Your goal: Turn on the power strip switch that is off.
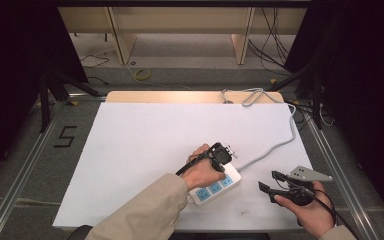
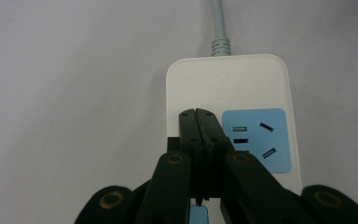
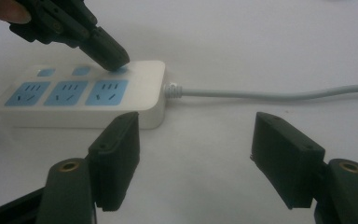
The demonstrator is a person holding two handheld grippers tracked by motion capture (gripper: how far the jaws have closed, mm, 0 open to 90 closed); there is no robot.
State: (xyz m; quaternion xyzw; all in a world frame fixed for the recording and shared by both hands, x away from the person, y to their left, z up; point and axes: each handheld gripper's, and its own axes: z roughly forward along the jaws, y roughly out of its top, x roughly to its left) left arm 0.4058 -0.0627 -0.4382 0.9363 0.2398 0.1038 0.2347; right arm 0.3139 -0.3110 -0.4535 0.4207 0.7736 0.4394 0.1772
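Note:
A white power strip (image 1: pixel 219 186) with blue sockets lies on the white sheet at the front, right of centre. Its grey cable (image 1: pixel 280 144) runs to the table's far edge. My left gripper (image 1: pixel 224 161) points down at the strip's cable end. In the left gripper view its jaws (image 2: pixel 199 115) are shut together, with nothing between them, beside a blue socket (image 2: pixel 259 140). The right gripper view shows that tip (image 3: pixel 114 59) resting on a small blue switch button next to two others (image 3: pixel 81 71). My right gripper (image 1: pixel 268 181) hovers open just right of the strip (image 3: pixel 144 88), jaws wide (image 3: pixel 196 130).
The white sheet (image 1: pixel 145 145) covers most of the wooden table (image 1: pixel 130 96). The cable (image 3: pixel 279 94) crosses the sheet to the right of the strip and coils at the far edge (image 1: pixel 240 95). Metal rails (image 1: pixel 25 170) flank the table.

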